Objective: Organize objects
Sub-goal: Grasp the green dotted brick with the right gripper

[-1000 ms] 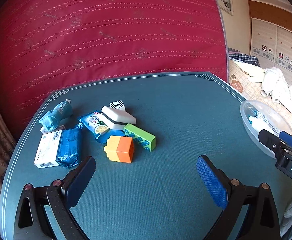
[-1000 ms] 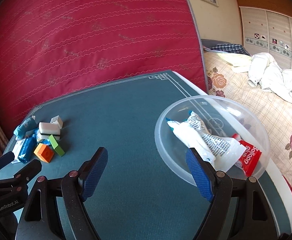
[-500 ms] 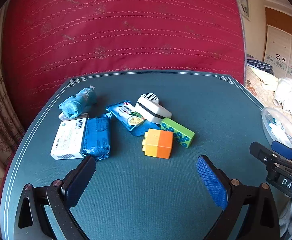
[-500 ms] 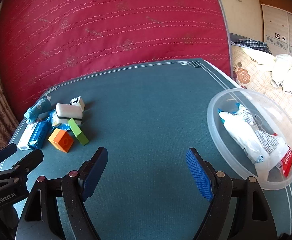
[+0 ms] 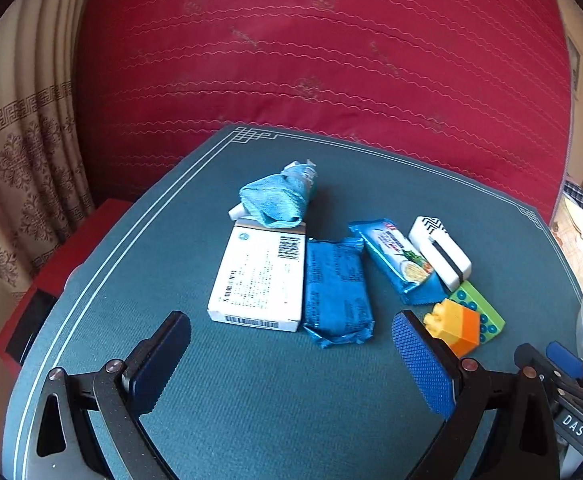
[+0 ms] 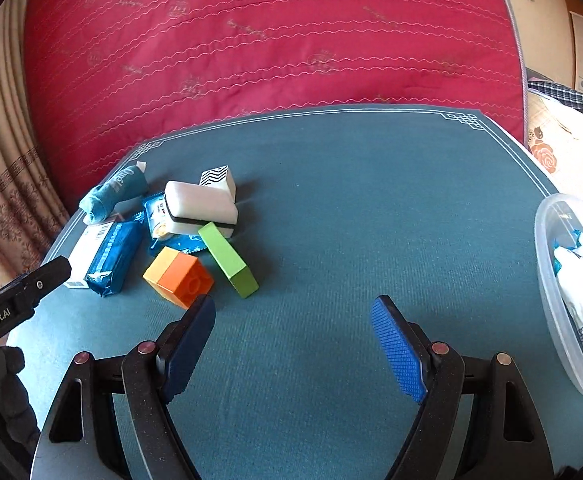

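Observation:
A cluster of objects lies on the teal table. In the left wrist view: a rolled blue cloth (image 5: 277, 200), a white box (image 5: 259, 278), a dark blue packet (image 5: 337, 290), a blue snack packet (image 5: 397, 264), a white case (image 5: 439, 254), an orange-yellow brick (image 5: 455, 326) and a green brick (image 5: 479, 314). My left gripper (image 5: 291, 344) is open just short of the box and the dark packet. My right gripper (image 6: 293, 328) is open and empty, with the orange brick (image 6: 179, 274) and green brick (image 6: 229, 260) just ahead of its left finger. Its tip (image 5: 559, 356) shows at the left view's right edge.
A clear plastic bowl (image 6: 547, 280) holding white tubes and packets sits at the table's right edge. A red quilted mattress (image 6: 271, 40) stands behind the table. A curtain (image 5: 15, 140) hangs at left, a red box (image 5: 59, 248) lies below the table's left edge.
Both grippers have swung left toward the cluster, which now sits larger and nearer in both views. The bowl has slid to the right edge. Both jaws stay equally wide.

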`<act>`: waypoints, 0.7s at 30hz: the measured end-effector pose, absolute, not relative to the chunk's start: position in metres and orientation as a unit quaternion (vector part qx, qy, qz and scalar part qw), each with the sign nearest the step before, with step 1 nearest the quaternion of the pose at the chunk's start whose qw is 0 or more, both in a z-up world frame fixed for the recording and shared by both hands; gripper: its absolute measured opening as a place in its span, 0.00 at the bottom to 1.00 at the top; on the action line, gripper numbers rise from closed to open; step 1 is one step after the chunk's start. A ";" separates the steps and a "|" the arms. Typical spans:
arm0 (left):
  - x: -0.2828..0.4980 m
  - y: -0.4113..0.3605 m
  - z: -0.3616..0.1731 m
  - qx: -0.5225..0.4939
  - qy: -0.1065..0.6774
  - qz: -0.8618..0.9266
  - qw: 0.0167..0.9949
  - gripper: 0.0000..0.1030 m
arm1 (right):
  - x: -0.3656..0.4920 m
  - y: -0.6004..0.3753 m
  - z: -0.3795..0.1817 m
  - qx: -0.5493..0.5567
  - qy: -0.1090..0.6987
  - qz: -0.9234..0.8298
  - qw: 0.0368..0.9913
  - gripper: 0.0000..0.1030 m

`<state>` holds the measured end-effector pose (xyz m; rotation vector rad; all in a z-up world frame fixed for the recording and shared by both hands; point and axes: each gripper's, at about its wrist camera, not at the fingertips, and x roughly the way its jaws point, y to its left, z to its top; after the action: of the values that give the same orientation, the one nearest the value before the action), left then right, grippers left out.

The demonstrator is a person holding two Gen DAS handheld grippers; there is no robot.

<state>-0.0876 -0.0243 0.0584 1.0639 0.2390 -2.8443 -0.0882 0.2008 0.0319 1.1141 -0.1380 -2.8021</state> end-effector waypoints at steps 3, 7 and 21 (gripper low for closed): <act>-0.089 -0.032 0.056 0.353 0.086 -0.930 0.057 0.99 | -0.096 0.193 0.026 0.377 -0.044 -0.923 0.067 0.79; -0.090 -0.033 0.053 0.358 0.083 -0.928 0.063 0.99 | -0.106 0.184 0.020 0.384 -0.035 -0.920 0.066 0.79; -0.095 -0.031 0.045 0.370 0.083 -0.923 0.065 0.99 | -0.144 0.159 0.015 0.395 -0.003 -0.915 0.079 0.76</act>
<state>-0.0949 -0.0314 0.0446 1.1164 0.2490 -2.7854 -0.1438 0.1589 0.0145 1.1808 -0.0098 -2.7400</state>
